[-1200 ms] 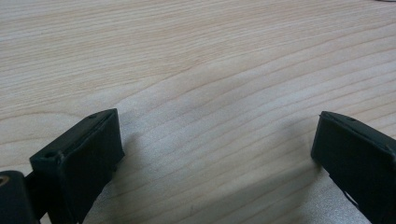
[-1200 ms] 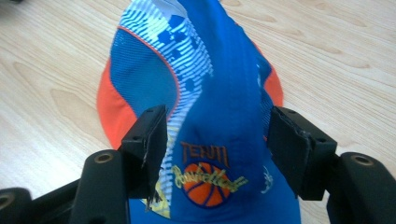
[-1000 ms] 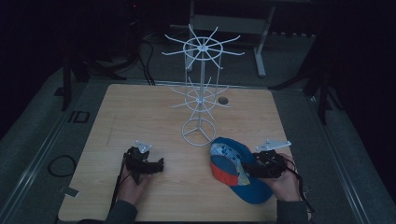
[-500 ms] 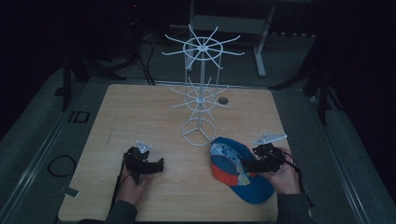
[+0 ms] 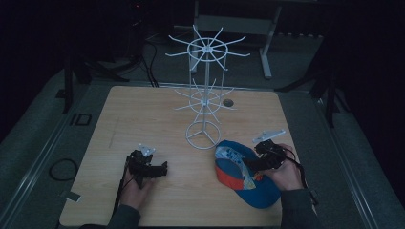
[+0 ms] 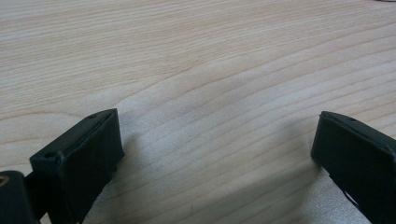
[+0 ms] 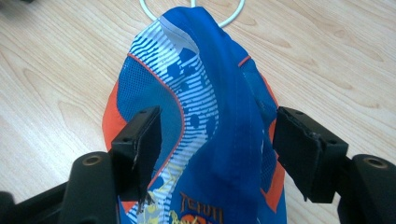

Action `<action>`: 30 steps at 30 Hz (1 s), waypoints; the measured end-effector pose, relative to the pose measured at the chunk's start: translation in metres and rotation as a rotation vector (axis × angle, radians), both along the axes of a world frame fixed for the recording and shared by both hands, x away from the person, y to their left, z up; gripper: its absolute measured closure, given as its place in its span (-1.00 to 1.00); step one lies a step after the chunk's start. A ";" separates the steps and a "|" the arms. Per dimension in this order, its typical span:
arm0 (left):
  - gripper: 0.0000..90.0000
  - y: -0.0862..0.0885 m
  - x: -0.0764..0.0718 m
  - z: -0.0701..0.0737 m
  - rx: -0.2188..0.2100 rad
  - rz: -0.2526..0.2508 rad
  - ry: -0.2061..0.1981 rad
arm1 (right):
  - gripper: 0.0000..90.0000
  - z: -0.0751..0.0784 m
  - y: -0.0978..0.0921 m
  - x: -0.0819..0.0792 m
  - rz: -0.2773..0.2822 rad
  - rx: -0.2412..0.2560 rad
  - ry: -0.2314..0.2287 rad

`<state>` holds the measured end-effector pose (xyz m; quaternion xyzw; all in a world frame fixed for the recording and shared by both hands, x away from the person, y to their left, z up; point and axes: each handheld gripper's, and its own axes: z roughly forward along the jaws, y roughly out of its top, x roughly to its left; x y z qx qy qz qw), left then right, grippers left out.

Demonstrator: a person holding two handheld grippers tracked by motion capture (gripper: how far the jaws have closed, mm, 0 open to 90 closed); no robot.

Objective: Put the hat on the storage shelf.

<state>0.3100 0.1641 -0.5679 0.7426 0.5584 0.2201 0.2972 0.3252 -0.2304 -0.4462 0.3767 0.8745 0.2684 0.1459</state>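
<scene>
The surface is pale wood with a fine, wavy grain and a smooth, matt finish. The cap is soft cloth, blue and orange, with a white striped print, mesh panels and stitched seams; it looks matt and creased. The right tongs and left tongs have jaws of black, matt plastic or rubber with slightly rough edges. The rack is thin white wire, likely coated metal, smooth with a slight sheen.
</scene>
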 end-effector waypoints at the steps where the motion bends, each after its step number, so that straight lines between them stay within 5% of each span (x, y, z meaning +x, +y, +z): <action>1: -0.95 0.000 0.000 0.000 0.000 0.000 0.000 | -0.28 0.000 0.001 0.001 0.004 -0.004 -0.001; 30: -0.95 0.000 0.000 0.000 -0.001 0.002 -0.004 | -0.31 -0.007 0.030 0.033 0.066 -0.089 0.036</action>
